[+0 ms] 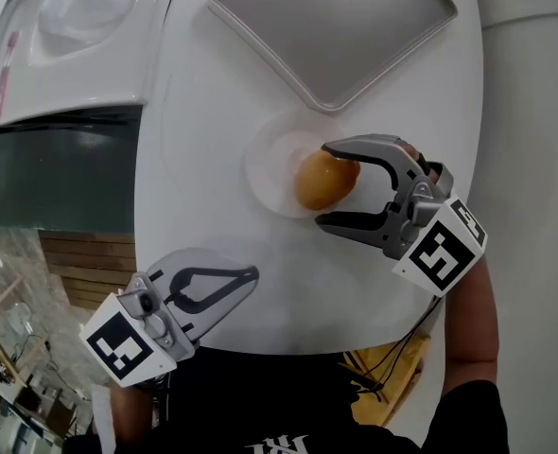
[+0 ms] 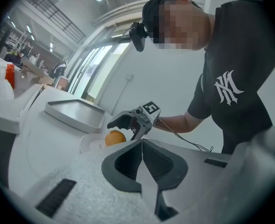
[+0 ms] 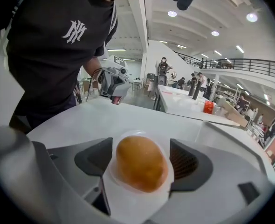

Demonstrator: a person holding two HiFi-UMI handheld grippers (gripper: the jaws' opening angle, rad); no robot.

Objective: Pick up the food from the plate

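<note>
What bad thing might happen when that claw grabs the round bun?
The right gripper has its jaws open on either side of the bun. A hard squeeze might squash it, because it looks soft. The bun is round and smooth, so it might slip out and roll off the plate. The jaws sit close to the plate and might nudge or drag it along.

Your black shirt (image 2: 242,45) has a white interlocked "NY" logo (image 2: 228,87) on the chest, the only lettering you can read. The two cubes (image 1: 440,251) (image 1: 120,343) you hold carry black-and-white square code markers, patterns only, no letters.
</note>
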